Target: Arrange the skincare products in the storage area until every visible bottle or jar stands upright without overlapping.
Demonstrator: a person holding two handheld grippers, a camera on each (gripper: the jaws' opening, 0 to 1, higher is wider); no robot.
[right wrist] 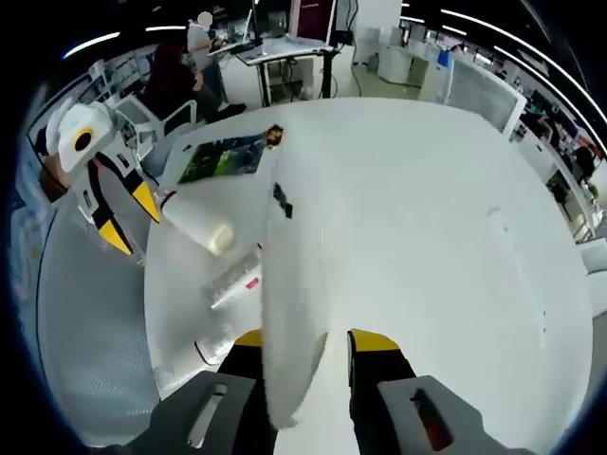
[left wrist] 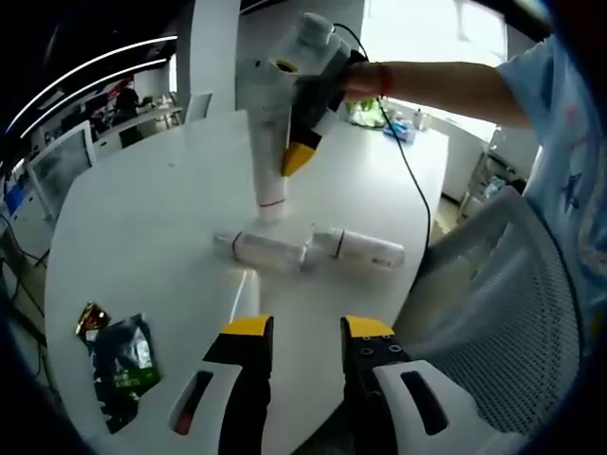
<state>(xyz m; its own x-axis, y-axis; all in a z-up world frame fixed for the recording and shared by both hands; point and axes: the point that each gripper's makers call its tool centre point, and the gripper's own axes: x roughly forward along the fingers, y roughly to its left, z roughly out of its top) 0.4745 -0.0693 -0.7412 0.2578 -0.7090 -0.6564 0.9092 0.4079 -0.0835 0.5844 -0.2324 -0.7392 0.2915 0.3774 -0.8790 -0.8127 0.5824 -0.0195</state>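
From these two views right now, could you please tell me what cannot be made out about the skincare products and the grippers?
- Held white tube, right gripper view: it hides the right gripper jaws' contact.
- Two lying bottles, left gripper view: labels too small to read.
- Green packet, left gripper view: print blurred.
- Left gripper: jaws apart, holding nothing.

The table (left wrist: 142,227) was smooth and faintly glossy white; the tube (left wrist: 268,142) looked matt plastic; two lying bottles (left wrist: 266,249) — glossy, translucent plastic; the dark packet (left wrist: 123,365) was shiny, crinkled foil; the chair (left wrist: 512,332) — perforated mesh.
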